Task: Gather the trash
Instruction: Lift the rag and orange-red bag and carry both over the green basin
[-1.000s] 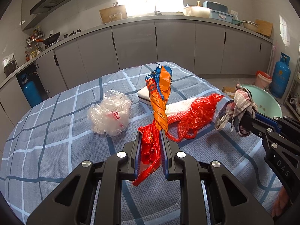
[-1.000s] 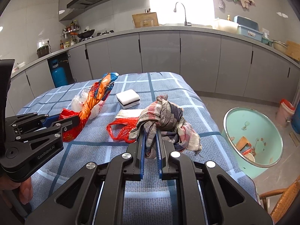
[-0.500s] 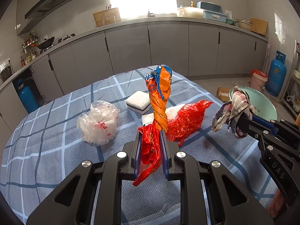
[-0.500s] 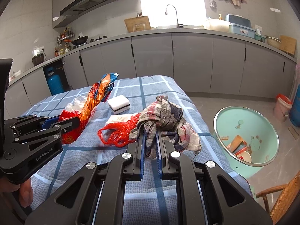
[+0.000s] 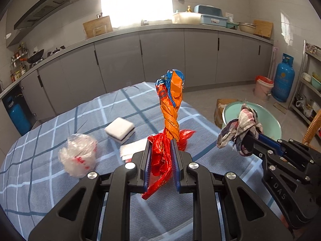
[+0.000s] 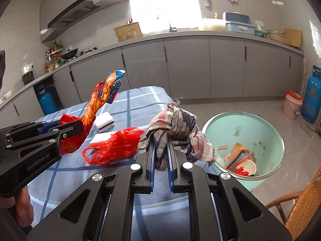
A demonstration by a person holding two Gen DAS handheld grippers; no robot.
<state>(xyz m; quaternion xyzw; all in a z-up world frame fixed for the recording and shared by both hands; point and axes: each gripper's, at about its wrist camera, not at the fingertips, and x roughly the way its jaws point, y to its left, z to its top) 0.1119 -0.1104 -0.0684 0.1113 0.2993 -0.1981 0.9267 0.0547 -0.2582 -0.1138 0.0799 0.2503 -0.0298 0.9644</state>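
My left claw (image 5: 160,160) pinches a light, crinkly, slippery twisted wrapper (image 5: 170,108) low down, my right claw (image 6: 160,152) clamps the soft, limp checked rag (image 6: 176,128) mid-bunch.

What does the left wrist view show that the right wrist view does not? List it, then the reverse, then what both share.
Only the left wrist view: the clear crumpled bag on the table.
Only the right wrist view: the trash inside the green basin and the whole red mesh bag.
Both: the left gripper shut on the twisted orange wrapper, the right gripper shut on the plaid rag, and the white sponge.
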